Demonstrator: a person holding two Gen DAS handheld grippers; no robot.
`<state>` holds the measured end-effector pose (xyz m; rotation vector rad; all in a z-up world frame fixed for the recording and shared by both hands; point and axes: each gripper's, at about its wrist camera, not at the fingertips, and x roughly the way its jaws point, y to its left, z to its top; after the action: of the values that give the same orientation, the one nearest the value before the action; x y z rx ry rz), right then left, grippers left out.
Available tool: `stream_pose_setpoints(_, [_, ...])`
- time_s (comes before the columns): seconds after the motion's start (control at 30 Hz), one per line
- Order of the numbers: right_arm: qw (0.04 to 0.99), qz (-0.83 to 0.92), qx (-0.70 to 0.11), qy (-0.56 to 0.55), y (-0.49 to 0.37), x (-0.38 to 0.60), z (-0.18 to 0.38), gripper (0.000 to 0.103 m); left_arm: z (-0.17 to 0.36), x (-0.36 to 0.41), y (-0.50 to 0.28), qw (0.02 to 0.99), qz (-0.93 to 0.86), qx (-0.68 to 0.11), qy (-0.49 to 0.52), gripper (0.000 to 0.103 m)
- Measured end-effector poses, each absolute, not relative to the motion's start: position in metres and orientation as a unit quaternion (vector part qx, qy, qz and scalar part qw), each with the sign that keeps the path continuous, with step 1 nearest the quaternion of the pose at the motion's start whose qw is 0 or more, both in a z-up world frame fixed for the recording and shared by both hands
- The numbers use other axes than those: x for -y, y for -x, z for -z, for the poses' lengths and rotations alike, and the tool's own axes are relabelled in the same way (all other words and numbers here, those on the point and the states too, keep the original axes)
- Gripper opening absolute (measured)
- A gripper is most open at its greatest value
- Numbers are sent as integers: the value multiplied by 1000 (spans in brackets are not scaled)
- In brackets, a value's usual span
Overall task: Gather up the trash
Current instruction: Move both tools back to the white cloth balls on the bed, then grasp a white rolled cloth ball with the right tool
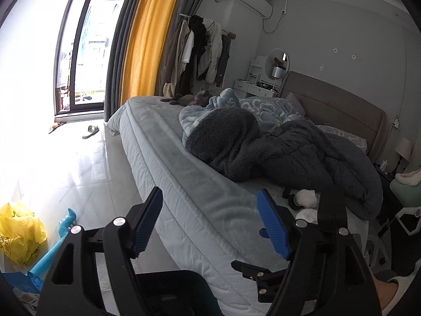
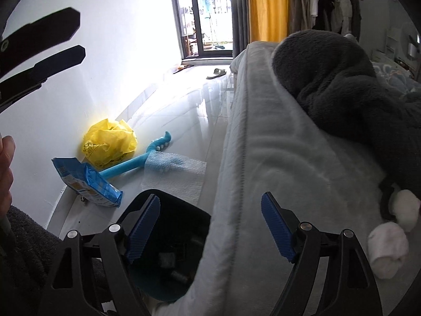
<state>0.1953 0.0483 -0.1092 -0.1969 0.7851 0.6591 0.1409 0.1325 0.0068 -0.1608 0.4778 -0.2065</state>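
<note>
While over bed edge [image 2: 263,158], left gripper [image 1: 210,223], right gripper [image 2: 210,229] gape wide, empty.

Lighting: daylight only, entering through the balcony door [image 1: 79,52] [image 2: 208,15]. Glare: wall [image 1: 29,65] [image 2: 126,39] beside the door blown out to white; glossy floor tiles [image 1: 79,163] [image 2: 179,100] carry a bright reflected sheen. Shadow: bed [image 1: 200,200] [image 2: 276,158] side and dark blanket [image 1: 263,147] [image 2: 342,84] dim, low in detail. Distortion: strong fisheye bending, black vignette at corners. Blur: soft smear in right wrist view, nearest objects unfocused.
</note>
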Motion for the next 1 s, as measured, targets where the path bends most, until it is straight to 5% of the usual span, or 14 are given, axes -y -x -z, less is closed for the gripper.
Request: stream_pose_setpoints(1.0, [890,-195,-407,60,-228,104,122,85,20,-35,-219,936,206,-278,65,89])
